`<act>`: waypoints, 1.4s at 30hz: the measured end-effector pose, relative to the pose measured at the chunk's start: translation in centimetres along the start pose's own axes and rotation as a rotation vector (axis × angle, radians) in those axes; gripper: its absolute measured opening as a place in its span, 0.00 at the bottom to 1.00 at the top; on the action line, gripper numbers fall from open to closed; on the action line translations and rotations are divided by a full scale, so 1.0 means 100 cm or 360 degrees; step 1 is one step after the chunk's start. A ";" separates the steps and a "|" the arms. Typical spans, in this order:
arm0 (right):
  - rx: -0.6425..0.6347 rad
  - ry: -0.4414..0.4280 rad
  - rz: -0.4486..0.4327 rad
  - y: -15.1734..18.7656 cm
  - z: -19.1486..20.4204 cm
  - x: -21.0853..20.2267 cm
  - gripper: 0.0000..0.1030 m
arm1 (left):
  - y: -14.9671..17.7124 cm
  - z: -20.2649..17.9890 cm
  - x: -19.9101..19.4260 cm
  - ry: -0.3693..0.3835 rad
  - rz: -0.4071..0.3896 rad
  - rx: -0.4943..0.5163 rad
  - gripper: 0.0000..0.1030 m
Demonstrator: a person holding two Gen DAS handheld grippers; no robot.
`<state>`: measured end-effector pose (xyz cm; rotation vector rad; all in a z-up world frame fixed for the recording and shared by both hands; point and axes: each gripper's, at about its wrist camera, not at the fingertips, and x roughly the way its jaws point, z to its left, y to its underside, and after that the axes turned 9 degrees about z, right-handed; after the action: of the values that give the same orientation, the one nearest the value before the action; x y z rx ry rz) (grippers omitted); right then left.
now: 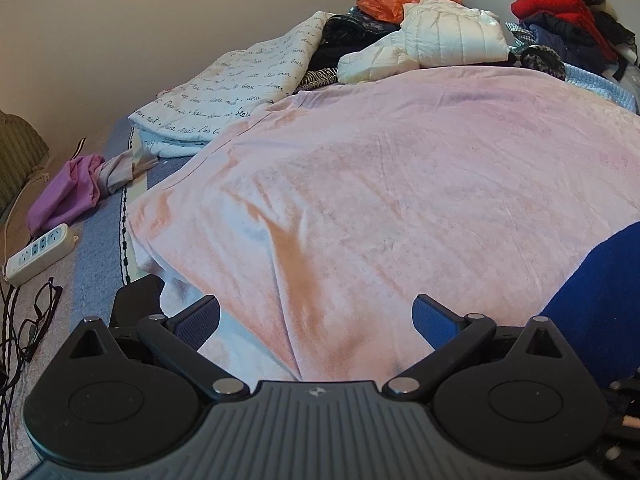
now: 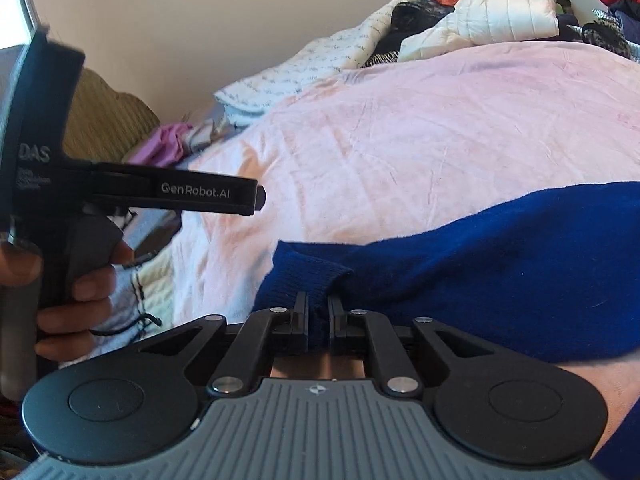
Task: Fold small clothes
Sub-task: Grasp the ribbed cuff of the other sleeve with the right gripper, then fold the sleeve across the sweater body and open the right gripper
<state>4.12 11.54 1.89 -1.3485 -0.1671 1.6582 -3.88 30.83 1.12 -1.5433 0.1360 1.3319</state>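
Sweater (image 2: 500, 276) runs off my right-wrist view's right edge, so its full shape is hidden; the left-wrist view catches only one corner. It is deep blue knit with a ribbed cuff, lying on the pink blanket (image 1: 400, 184). My right gripper (image 2: 319, 318) pinches its cuff; my left gripper (image 1: 316, 316) is spread wide, sweater beside its right finger.

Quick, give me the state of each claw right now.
Left claw: open, holding nothing, over the pink blanket.
Right claw: closed on the ribbed edge of the blue sweater.
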 end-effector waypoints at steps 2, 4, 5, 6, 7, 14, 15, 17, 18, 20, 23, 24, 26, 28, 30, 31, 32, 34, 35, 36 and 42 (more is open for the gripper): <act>0.0057 0.0034 -0.0106 -0.008 -0.011 -0.018 0.10 | 0.000 -0.004 -0.004 0.0037 -0.0016 0.0007 1.00; 0.0085 0.0095 -0.0209 -0.017 -0.022 -0.042 0.10 | 0.002 -0.014 -0.009 0.0102 -0.0028 0.0049 1.00; 0.0098 0.0128 -0.0258 -0.019 -0.027 -0.054 0.10 | 0.003 -0.021 -0.011 0.0140 -0.0029 0.0092 1.00; 0.0115 0.0155 -0.0304 -0.021 -0.033 -0.066 0.10 | 0.005 -0.030 -0.013 0.0166 -0.0031 0.0131 1.00; 0.0135 0.0192 -0.0354 -0.023 -0.042 -0.079 0.10 | 0.007 -0.039 -0.015 0.0187 -0.0038 0.0171 1.00; 0.0283 0.0492 -0.0539 -0.016 -0.098 -0.147 0.10 | 0.016 -0.105 -0.035 0.0364 -0.0096 0.0407 1.00; 0.0307 0.0519 -0.0557 -0.013 -0.105 -0.155 0.10 | 0.018 -0.115 -0.038 0.0380 -0.0110 0.0444 1.00; 0.0326 0.0573 -0.0593 -0.008 -0.114 -0.169 0.10 | 0.022 -0.136 -0.045 0.0416 -0.0149 0.0531 1.00; 0.0328 0.0610 -0.0610 -0.005 -0.118 -0.176 0.10 | 0.025 -0.147 -0.049 0.0438 -0.0180 0.0577 1.00; 0.0343 0.0673 -0.0643 0.002 -0.126 -0.191 0.10 | 0.030 -0.166 -0.053 0.0442 -0.0215 0.0647 1.00; 0.0404 0.0785 -0.0697 0.016 -0.141 -0.216 0.10 | 0.032 -0.187 -0.056 0.0465 -0.0225 0.0705 1.00; 0.0437 0.0810 -0.0718 0.023 -0.148 -0.226 0.10 | 0.031 -0.192 -0.056 0.0472 -0.0224 0.0714 1.00; 0.0501 0.0875 -0.0761 0.034 -0.162 -0.243 0.10 | 0.029 -0.201 -0.056 0.0467 -0.0215 0.0720 1.00; 0.0557 0.0949 -0.0805 0.047 -0.176 -0.260 0.10 | 0.027 -0.206 -0.057 0.0486 -0.0203 0.0718 1.00; 0.0625 0.1015 -0.0848 0.061 -0.189 -0.277 0.10 | 0.025 -0.211 -0.058 0.0501 -0.0200 0.0724 1.00; 0.0662 0.1046 -0.0868 0.068 -0.196 -0.286 0.10 | 0.024 -0.214 -0.058 0.0501 -0.0200 0.0732 1.00; 0.0696 0.1081 -0.0885 0.077 -0.201 -0.294 0.10 | 0.024 -0.217 -0.059 0.0501 -0.0200 0.0739 1.00; 0.0773 0.1149 -0.0916 0.095 -0.214 -0.308 0.10 | 0.025 -0.223 -0.060 0.0506 -0.0199 0.0755 1.00; 0.0813 0.1170 -0.0932 0.105 -0.219 -0.315 0.10 | 0.025 -0.226 -0.060 0.0506 -0.0195 0.0762 1.00; 0.0857 0.1200 -0.0945 0.116 -0.226 -0.321 0.10 | 0.025 -0.229 -0.060 0.0509 -0.0188 0.0768 1.00; 0.1085 0.1341 -0.0948 0.175 -0.253 -0.339 0.10 | 0.030 -0.251 -0.068 0.0565 -0.0182 0.0826 1.00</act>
<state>12.37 -33.39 4.65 -1.1793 0.4227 0.4827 8.05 7.59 0.47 -1.2987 0.5626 0.8338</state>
